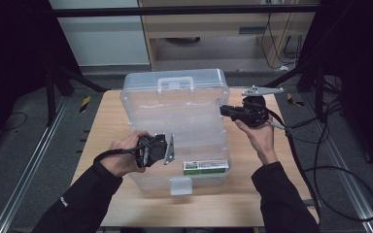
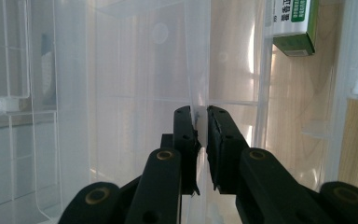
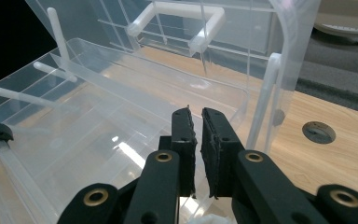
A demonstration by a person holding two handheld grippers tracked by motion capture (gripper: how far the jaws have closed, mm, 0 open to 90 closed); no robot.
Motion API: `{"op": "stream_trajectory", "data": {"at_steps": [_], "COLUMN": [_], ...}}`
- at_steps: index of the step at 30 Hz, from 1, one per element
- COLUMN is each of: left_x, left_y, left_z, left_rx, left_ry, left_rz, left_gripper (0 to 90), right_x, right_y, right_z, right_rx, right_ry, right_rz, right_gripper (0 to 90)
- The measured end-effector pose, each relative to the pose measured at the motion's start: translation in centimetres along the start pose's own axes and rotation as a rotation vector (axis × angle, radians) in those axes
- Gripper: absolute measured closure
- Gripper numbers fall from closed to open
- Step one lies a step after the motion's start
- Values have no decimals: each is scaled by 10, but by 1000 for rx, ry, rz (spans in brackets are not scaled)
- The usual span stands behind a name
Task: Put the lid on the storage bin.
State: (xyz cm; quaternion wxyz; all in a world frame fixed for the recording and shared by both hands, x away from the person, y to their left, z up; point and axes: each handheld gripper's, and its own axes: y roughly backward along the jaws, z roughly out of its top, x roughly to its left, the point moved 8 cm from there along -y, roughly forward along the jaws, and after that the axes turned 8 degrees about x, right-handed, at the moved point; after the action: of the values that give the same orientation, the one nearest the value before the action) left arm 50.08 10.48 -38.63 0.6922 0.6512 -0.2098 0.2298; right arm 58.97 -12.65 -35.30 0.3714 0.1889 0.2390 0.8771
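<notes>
High view, both tools level, gripping tray

This looks like a lab or test room set up for recording, not a home. A small wooden bench stands alone on grey carpet, boxed in by a dark metal frame whose struts slope down on both sides. Silver rails run along the floor, with yellow-and-black hazard tape stuck down near the bench's far corners. Loose black cables coil across the carpet to the right, and more hang by a pale wooden cabinet against the back wall. The bench top has a round cable hole, office-desk style.
</notes>
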Motion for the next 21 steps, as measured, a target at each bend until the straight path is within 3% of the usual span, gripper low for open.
{"op": "stream_trajectory", "data": {"at_steps": [21], "left_x": [-5], "left_y": [1], "left_z": [0], "left_rx": [22], "left_ry": [-10], "left_rz": [-23], "left_gripper": [821], "right_x": [-9], "right_y": [3], "right_z": [-2], "right_rx": [-11], "right_ry": [-28], "right_rz": [-22], "right_gripper": [888]}}
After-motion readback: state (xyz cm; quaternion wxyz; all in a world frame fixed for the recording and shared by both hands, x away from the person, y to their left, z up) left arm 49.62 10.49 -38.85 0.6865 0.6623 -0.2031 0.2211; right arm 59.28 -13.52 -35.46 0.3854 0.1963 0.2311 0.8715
